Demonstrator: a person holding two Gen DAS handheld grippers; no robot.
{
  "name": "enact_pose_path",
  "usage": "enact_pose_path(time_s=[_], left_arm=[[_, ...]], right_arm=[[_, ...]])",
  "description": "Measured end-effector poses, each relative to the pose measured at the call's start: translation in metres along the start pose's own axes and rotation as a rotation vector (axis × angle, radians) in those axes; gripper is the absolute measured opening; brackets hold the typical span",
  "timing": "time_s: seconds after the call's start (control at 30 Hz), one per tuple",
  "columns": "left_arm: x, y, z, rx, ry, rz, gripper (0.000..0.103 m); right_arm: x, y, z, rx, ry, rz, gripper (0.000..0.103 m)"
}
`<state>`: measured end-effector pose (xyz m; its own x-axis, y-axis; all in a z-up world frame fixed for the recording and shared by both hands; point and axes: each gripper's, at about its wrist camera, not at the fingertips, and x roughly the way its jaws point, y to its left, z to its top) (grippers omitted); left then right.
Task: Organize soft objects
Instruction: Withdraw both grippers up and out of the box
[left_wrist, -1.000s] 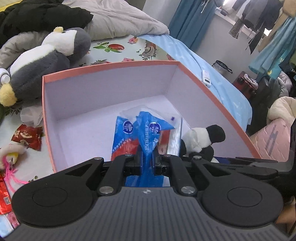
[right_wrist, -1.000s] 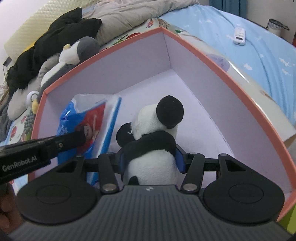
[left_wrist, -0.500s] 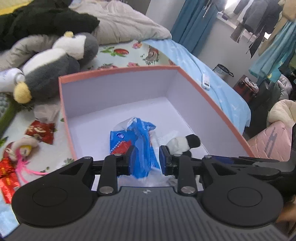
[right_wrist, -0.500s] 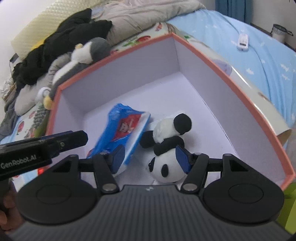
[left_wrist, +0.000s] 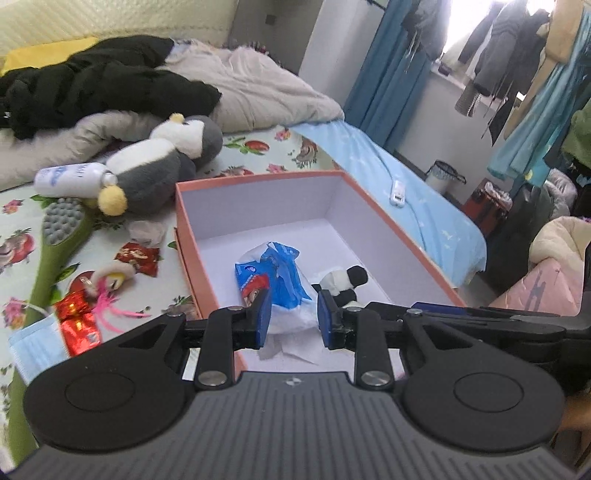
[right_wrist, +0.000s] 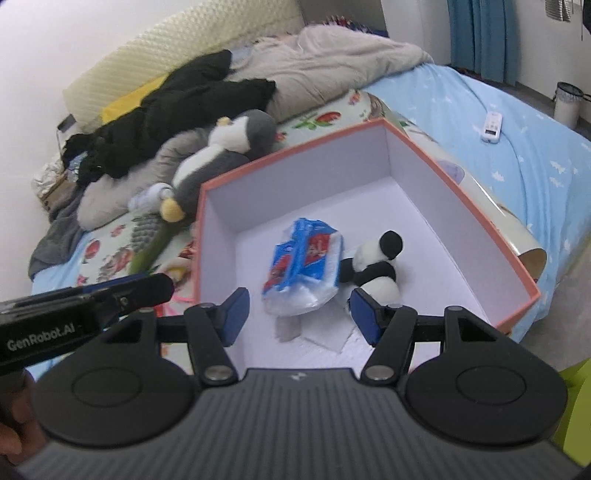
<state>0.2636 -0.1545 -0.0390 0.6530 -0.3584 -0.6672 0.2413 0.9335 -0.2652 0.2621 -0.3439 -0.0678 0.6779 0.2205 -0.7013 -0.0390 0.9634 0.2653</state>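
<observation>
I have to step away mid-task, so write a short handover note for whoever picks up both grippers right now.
Left gripper: open, empty.
Right gripper: open, empty.
Done: blue tissue pack and small panda plush lie side by side in the pink box.
Left: big penguin plush beside the box, plus the small doll with pink hair on the bed.

Bright daylight, blown-out window, fisheye-bent edges, slight motion blur.
</observation>
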Motion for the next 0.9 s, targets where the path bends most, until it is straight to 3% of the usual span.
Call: enact_pose_path(time_s=[0.43, 0.9], left_arm=[[-0.100, 0.004, -0.053, 0.012, -0.077, 0.078, 0.032], [-0.184, 0.040, -0.112, -0.092, -0.123, 0.156, 0.032]], right_arm=[[-0.064, 0.048, -0.045, -0.090, -0.057, 0.057, 0.063], [-0.111, 0.089, -0.092, -0.145, -0.080, 0.162, 0.063]])
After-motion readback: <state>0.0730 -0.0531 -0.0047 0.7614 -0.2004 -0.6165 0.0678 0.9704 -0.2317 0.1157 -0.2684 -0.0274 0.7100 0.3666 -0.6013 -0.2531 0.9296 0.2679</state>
